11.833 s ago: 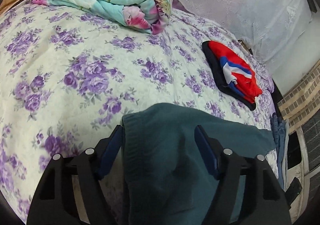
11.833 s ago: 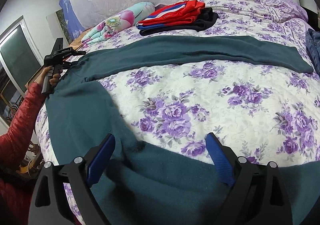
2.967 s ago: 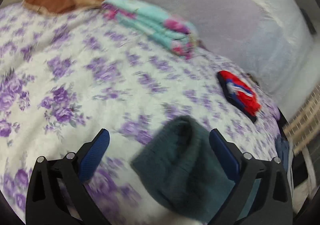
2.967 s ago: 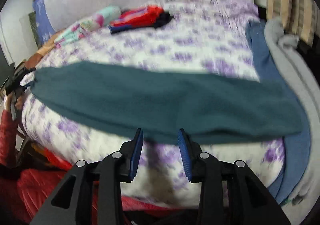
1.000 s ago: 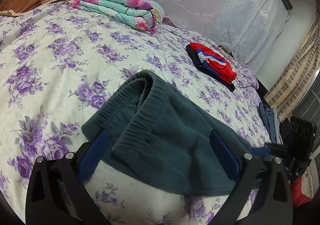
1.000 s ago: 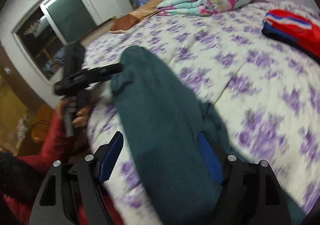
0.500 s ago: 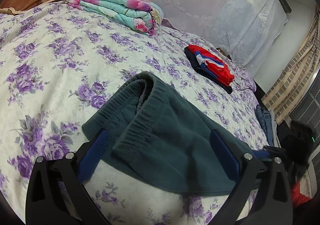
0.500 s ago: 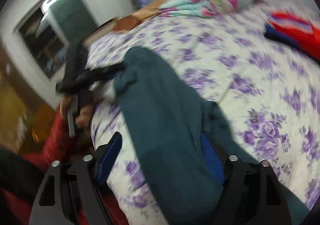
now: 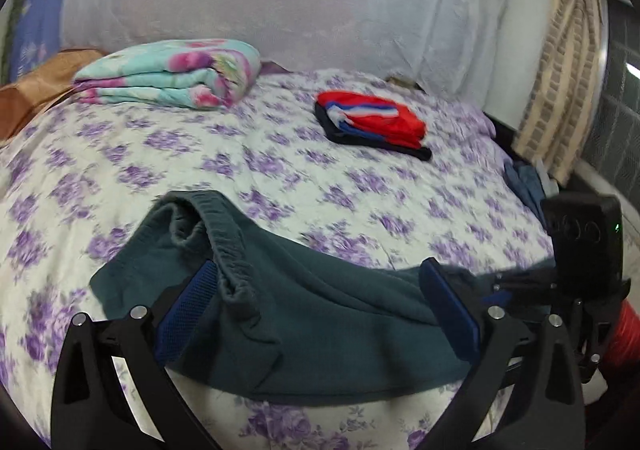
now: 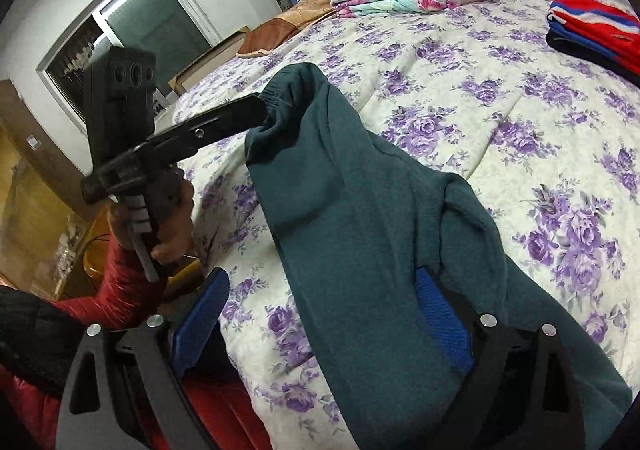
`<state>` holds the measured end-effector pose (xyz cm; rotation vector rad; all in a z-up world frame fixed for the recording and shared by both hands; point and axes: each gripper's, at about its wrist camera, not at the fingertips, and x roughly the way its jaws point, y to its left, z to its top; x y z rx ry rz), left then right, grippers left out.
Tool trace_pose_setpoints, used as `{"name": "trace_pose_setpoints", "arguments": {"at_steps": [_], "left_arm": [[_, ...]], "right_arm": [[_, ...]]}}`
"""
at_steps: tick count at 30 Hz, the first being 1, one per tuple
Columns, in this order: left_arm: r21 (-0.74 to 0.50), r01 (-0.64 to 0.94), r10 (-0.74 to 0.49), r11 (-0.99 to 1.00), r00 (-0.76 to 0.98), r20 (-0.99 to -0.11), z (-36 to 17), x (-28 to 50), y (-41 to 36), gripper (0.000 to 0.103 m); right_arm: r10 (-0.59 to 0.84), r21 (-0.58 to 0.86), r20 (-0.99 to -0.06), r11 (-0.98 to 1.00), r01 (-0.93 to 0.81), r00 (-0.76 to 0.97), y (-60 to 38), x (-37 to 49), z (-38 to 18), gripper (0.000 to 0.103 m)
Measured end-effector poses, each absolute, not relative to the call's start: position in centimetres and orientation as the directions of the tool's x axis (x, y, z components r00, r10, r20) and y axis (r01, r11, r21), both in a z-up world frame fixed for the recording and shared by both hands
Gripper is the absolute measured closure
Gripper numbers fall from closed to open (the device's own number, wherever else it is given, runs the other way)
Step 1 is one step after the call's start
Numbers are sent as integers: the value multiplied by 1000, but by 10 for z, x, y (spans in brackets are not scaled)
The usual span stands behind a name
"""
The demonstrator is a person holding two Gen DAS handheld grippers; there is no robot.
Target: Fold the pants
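Teal pants [image 9: 320,314] lie doubled on the bed [image 9: 280,178] — both grippers gape wide, gripping nothing, right gripper [image 10: 320,314] opening.

Floral-sheeted bed [image 9: 280,178] — on it teal pants [image 9: 320,310], folded quilt [image 9: 172,78], red-blue clothes [image 9: 372,124].

The pants [image 9: 320,314], spread flat on the bed [image 9: 280,178] earlier, got folded lengthwise and doubled over; the right claw [image 10: 320,314] was opening around them.

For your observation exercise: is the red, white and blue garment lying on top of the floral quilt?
No, the red, white and blue garment lies on the bedspread, apart from the quilt.
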<state>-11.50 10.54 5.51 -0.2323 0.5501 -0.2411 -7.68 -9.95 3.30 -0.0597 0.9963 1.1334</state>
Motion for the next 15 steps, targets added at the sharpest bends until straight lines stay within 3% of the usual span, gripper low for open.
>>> {"name": "trace_pose_setpoints", "arguments": {"at_steps": [2, 4, 6, 8, 10, 13, 15], "left_arm": [[-326, 166, -306, 931, 841, -446, 63, -123, 120, 5], [-300, 90, -219, 950, 877, -427, 76, -134, 141, 5], [-263, -39, -91, 964, 881, -465, 80, -136, 169, 5], [-314, -122, -52, 941, 868, -494, 76, -136, 193, 5], [-441, 2, -226, 897, 860, -456, 77, -140, 198, 5], [-421, 156, -354, 894, 821, -447, 82, -138, 160, 5], [-435, 220, -442, 873, 733, -516, 64, -116, 131, 5]], "right_arm": [[731, 438, -681, 459, -773, 48, -100, -75, 32, 8], [729, 431, -683, 457, -778, 49, -100, -75, 32, 8], [729, 427, -683, 454, -782, 51, -99, -76, 32, 7], [730, 427, -681, 454, -782, 52, -99, -76, 32, 7], [734, 433, -678, 452, -780, 49, -101, -76, 32, 7], [734, 437, -677, 455, -776, 49, -101, -75, 32, 7], [734, 441, -678, 459, -771, 48, -101, -75, 33, 7]]}}
